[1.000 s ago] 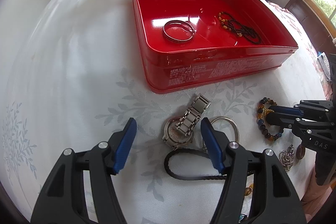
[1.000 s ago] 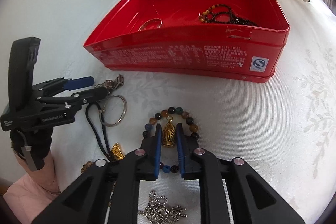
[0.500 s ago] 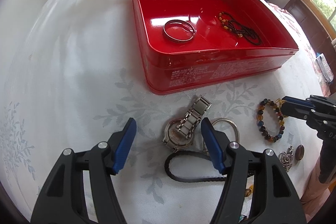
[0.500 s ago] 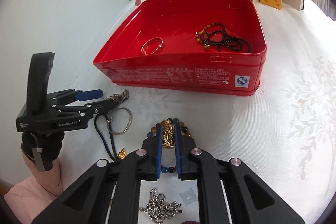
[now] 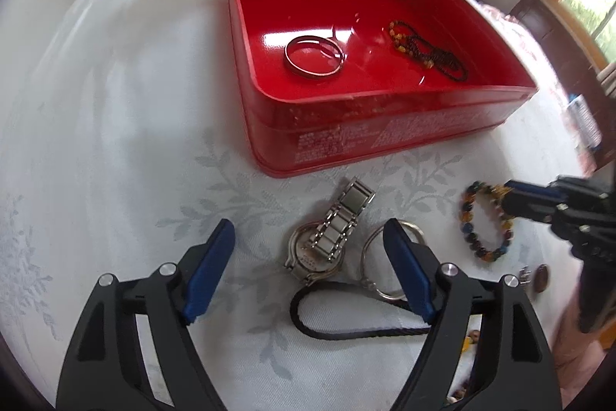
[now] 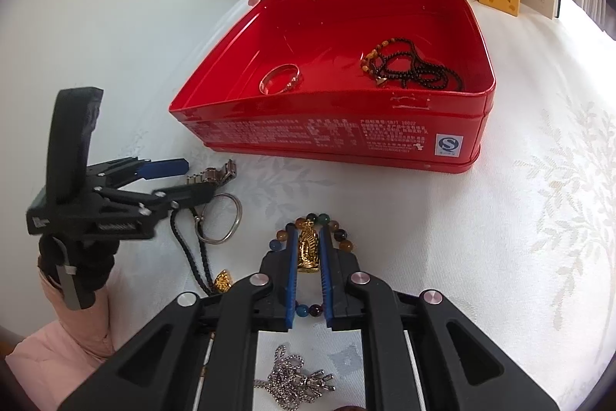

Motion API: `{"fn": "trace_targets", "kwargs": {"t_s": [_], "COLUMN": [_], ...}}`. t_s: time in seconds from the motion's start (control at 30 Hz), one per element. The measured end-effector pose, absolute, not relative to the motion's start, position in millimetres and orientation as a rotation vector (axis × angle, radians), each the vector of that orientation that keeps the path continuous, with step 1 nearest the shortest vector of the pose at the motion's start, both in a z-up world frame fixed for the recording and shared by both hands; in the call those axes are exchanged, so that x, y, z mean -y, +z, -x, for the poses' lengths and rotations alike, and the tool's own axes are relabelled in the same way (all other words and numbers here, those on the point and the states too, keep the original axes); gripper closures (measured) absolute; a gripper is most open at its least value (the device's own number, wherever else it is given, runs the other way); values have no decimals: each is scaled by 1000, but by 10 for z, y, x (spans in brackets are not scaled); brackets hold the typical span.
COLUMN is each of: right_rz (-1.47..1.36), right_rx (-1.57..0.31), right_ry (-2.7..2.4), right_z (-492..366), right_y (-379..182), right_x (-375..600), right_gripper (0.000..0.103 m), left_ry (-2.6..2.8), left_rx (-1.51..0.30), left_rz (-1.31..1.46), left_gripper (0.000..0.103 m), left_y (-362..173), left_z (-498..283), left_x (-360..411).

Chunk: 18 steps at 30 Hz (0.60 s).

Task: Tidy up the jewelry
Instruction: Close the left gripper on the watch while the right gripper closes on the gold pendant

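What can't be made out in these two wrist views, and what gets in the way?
- Left wrist view: the black cord runs under the left gripper, so its end is hidden.
- Right wrist view: the near side of the bead bracelet sits behind the right gripper.
- Both views: the print on the red tin is too small to read.
- Right wrist view: the silver chain is cut off by the bottom edge.

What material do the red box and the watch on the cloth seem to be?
The red box looks like painted tin: thin rolled rim, glossy reflections, printed text. The watch looks like brushed steel, with silver links and grey sheen, though plated metal is possible.
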State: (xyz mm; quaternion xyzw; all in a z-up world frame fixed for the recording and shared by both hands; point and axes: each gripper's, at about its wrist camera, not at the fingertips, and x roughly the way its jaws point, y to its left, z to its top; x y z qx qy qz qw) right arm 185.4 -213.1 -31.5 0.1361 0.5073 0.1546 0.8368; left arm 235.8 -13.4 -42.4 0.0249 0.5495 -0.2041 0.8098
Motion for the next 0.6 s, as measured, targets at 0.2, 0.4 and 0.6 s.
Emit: {"fn": "trace_targets", "kwargs": {"t_s": [0.2,0.4,0.6], "right_rz": [-290,-289,-292], "right_rx": [-1076,-1079,-1080], "right_ry": [325,322,319], "right_z": [-1859,-1859,-1861], "right_y": [-318,-314,-311], "right_x": [2142,2139,2151], "right_gripper": [93,93,92], "left_ry": [-430,-433,-472], "left_rx": [-1188,-1173,-1142], "left_rz": [-14,-66,-122], "left_gripper": [28,28,61], "left_y": [-436,-472,-452], "left_z": [-2435,-2438,-2384], "left_x": [54,141,260]}}
